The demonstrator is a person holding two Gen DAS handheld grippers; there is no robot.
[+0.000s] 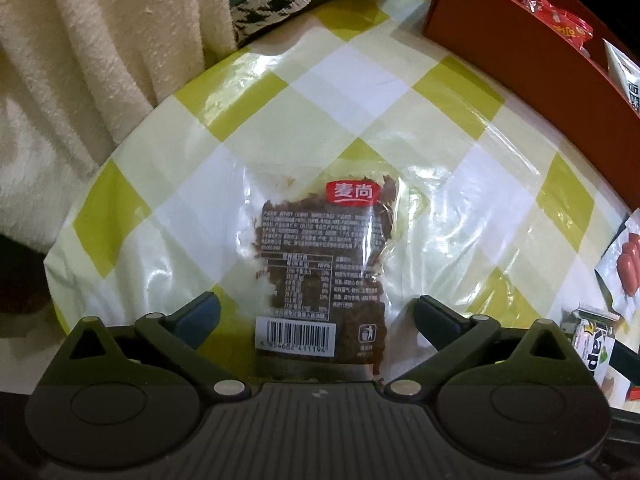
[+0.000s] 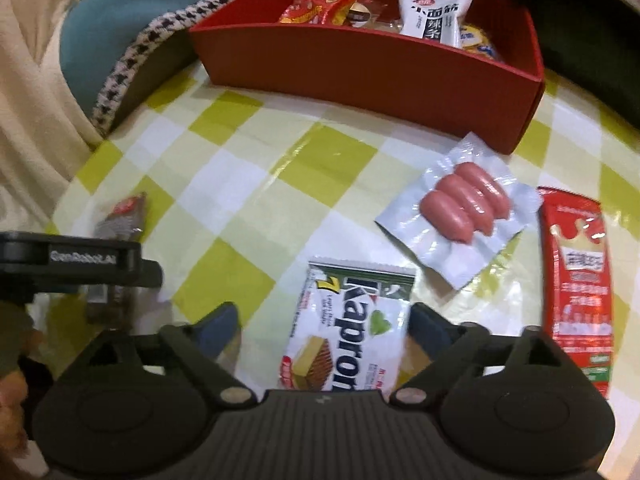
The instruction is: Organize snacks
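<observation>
A clear packet of brown dried meat (image 1: 322,272) with a red logo lies flat on the green-checked tablecloth (image 1: 360,100). My left gripper (image 1: 318,316) is open, its jaws on either side of the packet's near end. My right gripper (image 2: 324,328) is open over a white Kapron wafer pack (image 2: 348,332), one jaw on each side. A sausage pack (image 2: 460,208) and a red snack pack (image 2: 576,276) lie to the right. The red box (image 2: 360,68) at the back holds several snacks. The meat packet (image 2: 120,220) also shows at the left, beyond the left gripper body.
A cream towel (image 1: 80,80) hangs past the table's left edge. A houndstooth-trimmed cushion (image 2: 132,64) sits behind the table. The red box (image 1: 520,40), sausage pack (image 1: 628,264) and Kapron pack (image 1: 592,344) show at the right of the left wrist view.
</observation>
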